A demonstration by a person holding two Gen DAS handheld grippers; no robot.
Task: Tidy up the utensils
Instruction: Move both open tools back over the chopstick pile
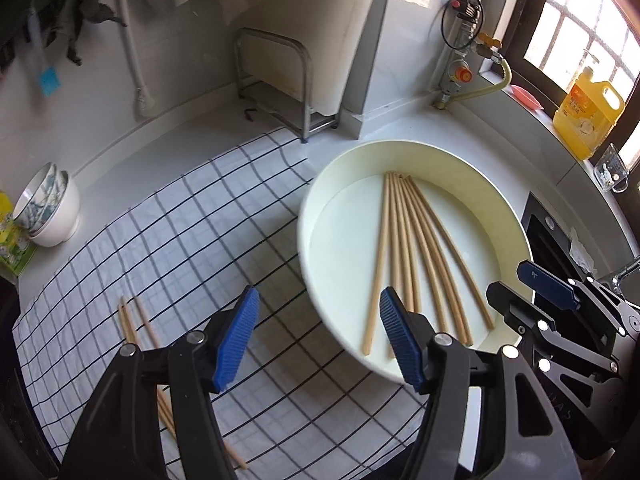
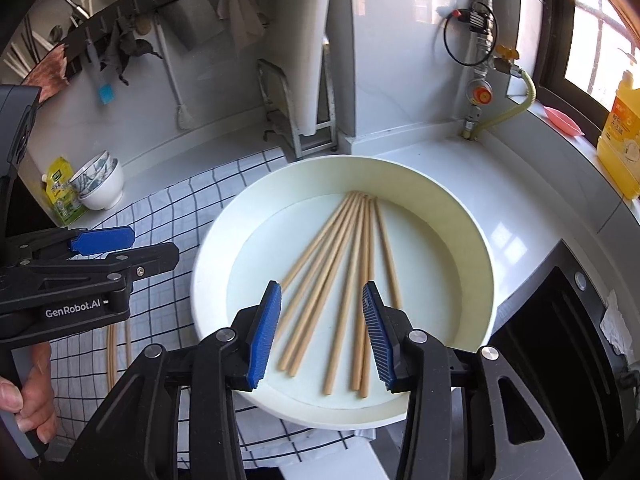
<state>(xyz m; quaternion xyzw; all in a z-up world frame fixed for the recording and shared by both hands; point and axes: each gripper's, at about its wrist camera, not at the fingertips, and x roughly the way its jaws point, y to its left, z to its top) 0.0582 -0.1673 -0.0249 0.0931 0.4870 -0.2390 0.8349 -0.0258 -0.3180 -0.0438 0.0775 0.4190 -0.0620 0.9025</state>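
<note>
Right tool [image 2: 320, 332], spread, hovers over chopsticks [image 2: 344, 280] fanned in the basin [image 2: 460, 216], probably to pick one; left tool [image 1: 316, 340], spread, waits beside the basin.

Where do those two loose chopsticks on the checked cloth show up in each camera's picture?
Left wrist view: the loose chopsticks lie lower left on the checked cloth, partly behind the left gripper.
Right wrist view: lower left, under the other gripper's body.
Shared landmark: the white basin.

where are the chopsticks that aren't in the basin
A loose pair of chopsticks lies on the checked cloth, left of the white basin and partly under the left gripper in the left wrist view.
</note>
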